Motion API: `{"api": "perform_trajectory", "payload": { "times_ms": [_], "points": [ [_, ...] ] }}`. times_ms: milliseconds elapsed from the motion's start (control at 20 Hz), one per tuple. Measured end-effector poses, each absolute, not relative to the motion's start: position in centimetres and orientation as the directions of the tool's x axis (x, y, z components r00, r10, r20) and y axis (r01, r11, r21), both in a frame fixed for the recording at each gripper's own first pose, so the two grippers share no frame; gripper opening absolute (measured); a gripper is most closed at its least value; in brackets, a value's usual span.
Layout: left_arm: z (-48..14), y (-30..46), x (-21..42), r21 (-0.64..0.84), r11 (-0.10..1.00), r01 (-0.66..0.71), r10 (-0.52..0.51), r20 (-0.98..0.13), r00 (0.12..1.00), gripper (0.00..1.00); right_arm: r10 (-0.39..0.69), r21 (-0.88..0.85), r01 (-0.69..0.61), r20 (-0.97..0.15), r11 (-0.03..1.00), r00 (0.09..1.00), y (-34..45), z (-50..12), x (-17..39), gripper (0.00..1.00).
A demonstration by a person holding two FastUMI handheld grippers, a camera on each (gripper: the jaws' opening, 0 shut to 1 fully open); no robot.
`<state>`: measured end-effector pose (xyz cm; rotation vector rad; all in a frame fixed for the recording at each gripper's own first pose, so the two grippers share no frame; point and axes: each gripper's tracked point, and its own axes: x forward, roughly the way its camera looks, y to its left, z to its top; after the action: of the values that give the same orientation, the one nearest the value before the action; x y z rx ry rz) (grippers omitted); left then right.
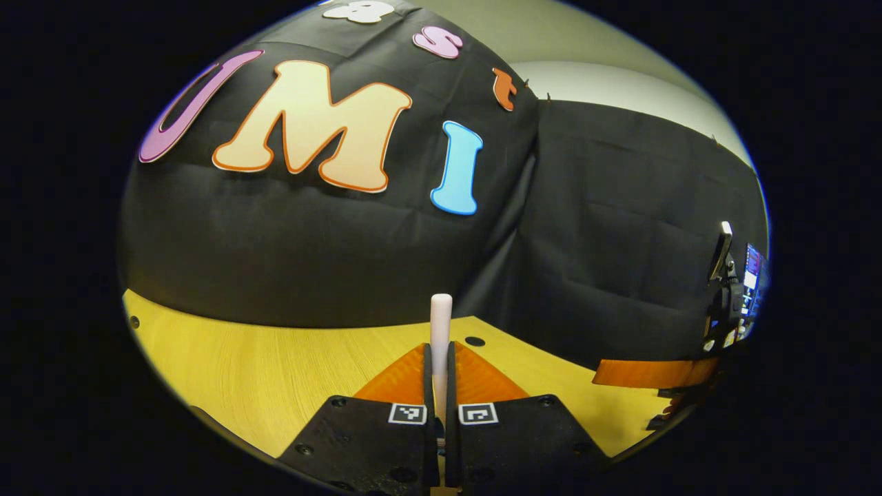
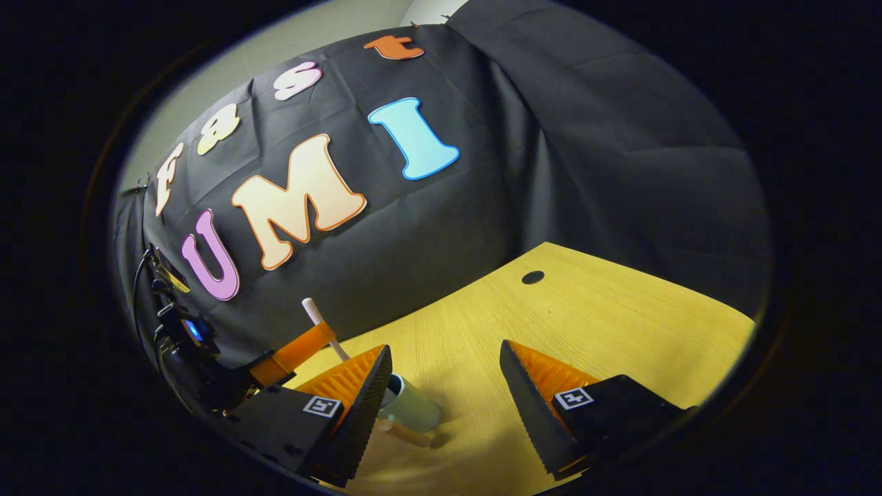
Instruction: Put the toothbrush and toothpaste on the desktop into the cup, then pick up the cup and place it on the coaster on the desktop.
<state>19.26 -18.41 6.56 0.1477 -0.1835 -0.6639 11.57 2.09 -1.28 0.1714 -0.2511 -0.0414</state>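
Toothbrush (image 1: 441, 324) first: you have its pale handle pinched between both fingers of your left tool (image 1: 441, 386), whose jaws stand nearly together with only the handle between them. In the left gripper view the rounded end of that handle stands upright above the fingertips, held clear of the yellow wood-grain tabletop (image 1: 262, 372) with the booth's black cloth wall behind it. In the right gripper view you can see the same toothbrush (image 2: 322, 331) farther off at lower left, tilted, with your left tool (image 2: 293, 355) clamped around its shaft; its lower part runs down behind your right tool's near finger, so you cannot tell where the brush end sits. Your right tool (image 2: 446, 386) has its jaws set wide apart and holds nothing; it hangs over the tabletop (image 2: 620, 324). Just beside its left-hand finger, partly hidden by that finger, stands the pale green cup (image 2: 413, 410), resting on the tabletop and leaning in the fisheye picture. Below the cup, touching or nearly touching its base, a flat pale disc edge shows, too hidden to name. A round dark hole (image 2: 532, 277) lies in the tabletop well beyond the right tool; the same sort of hole (image 1: 475, 341) shows just past your left tool's fingertips.
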Motion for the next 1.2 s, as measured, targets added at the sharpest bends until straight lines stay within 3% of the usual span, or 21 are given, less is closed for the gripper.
{"api": "perform_trajectory", "payload": {
  "times_ms": [100,200,300,450,850,1200],
  "points": [
    [5.8,-17.9,18.9,0.173,0.782,0.598,-0.619,0.103,0.779,0.06,-0.058,0.176,0.016,0.238,0.984,0.969,2.2,-1.3,11.6,0.96],
    [6.5,-17.6,18.0,0.151,0.78,0.607,-0.624,0.124,0.771,0.16,-0.054,0.17,0.014,0.235,0.985,0.971,2.5,-1.3,11.4,0.96],
    [7.5,-16.8,17.0,0.157,0.791,0.592,-0.611,0.146,0.778,0.39,-0.05,0.163,0.012,0.231,0.987,0.972,3.0,-1.1,11.1,0.96],
    [9.5,-14.4,15.8,0.177,0.835,0.52,-0.548,0.183,0.816,0.96,-0.034,0.156,0.0,0.217,0.988,0.976,4.1,-0.8,10.5,0.98],
    [13.0,-6.8,11.9,0.156,0.921,0.358,-0.386,0.229,0.894,0.94,0.047,0.056,-0.055,0.142,0.997,0.989,9.0,-0.9,9.3,0.98],
    [12.5,2.5,9.5,0.086,0.976,0.202,-0.216,0.213,0.953,0.94,0.07,-0.112,-0.078,-0.074,0.991,0.995,11.4,-5.0,11.2,0.98]
  ]
}}
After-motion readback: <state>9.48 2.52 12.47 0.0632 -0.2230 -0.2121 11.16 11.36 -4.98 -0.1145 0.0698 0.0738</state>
